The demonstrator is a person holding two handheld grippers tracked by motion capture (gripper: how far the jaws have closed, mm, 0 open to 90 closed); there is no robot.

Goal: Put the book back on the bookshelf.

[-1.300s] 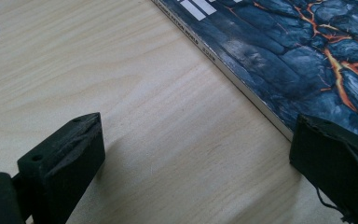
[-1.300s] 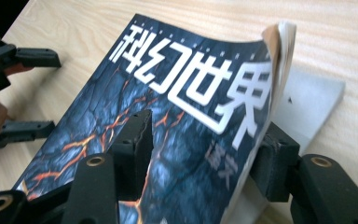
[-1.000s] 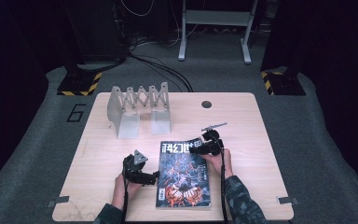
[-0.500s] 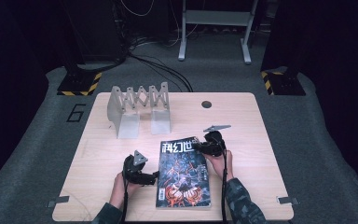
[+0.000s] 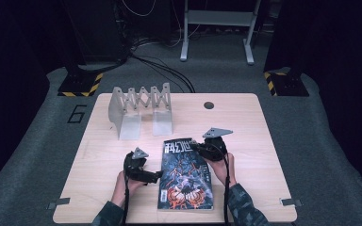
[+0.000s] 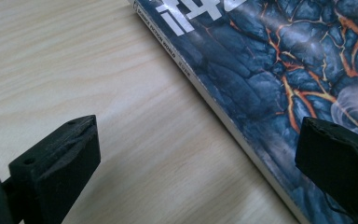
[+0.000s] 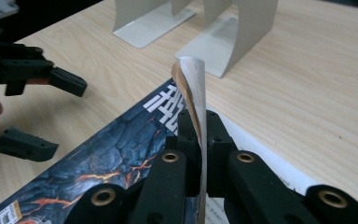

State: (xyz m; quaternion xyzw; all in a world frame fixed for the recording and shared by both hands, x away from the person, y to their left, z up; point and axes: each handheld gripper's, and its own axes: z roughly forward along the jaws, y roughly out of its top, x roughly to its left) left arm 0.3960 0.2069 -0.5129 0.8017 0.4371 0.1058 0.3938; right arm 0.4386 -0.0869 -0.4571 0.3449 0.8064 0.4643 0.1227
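Right gripper (image 7: 200, 135) fingers just closed, pinching magazine (image 5: 186, 174) cover corner, lifted off worktop (image 5: 250, 127); left gripper (image 6: 196, 158) fingers spread, straddling spine.

A light wooden bench (image 5: 122, 155) stands on grey carpet (image 5: 320, 141) — behind it a dark room, black cables (image 5: 155, 66) and a grey metal frame (image 5: 217, 28).

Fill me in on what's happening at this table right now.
A person works with two handheld grippers on a glossy magazine with a dark blue and orange lava-pattern cover, lying on the light wooden table. The right gripper has just closed on the cover's corner and curls it upward. The left gripper rests open at the magazine's spine edge. A grey accordion-style metal book rack stands behind, apart.
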